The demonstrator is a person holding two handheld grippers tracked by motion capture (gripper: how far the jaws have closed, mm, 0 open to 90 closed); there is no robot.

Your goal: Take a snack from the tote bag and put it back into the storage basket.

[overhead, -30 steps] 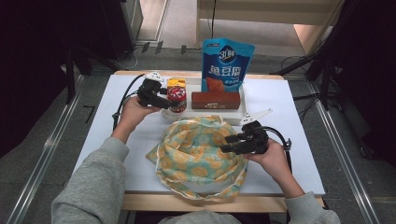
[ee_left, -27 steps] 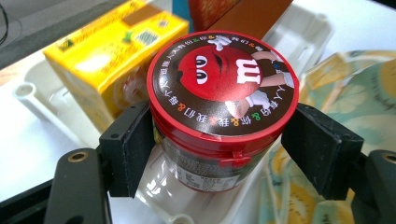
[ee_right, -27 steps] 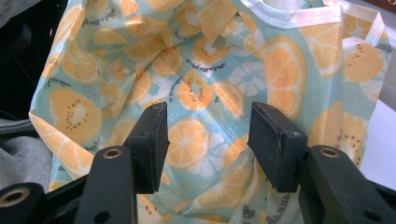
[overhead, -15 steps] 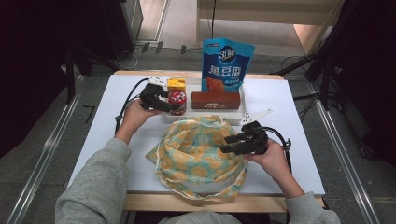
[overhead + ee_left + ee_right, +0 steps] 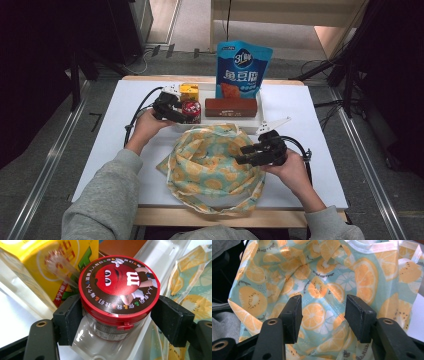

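We're straddling the candy jar (image 5: 119, 293) with the left tongs (image 5: 117, 322), apparently not clamped yet; squeeze below the lid. Right tongs (image 5: 323, 317) are hovering open over the bag (image 5: 215, 160).

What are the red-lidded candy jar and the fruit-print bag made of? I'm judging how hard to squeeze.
Candy jar: seemingly rigid clear plastic; the body is see-through and glossy, the red lid looks like moulded plastic with a snap tab. Fruit-print bag: thin, soft sheet, perhaps coated fabric or plastic; it creases and folds, with a slight sheen.
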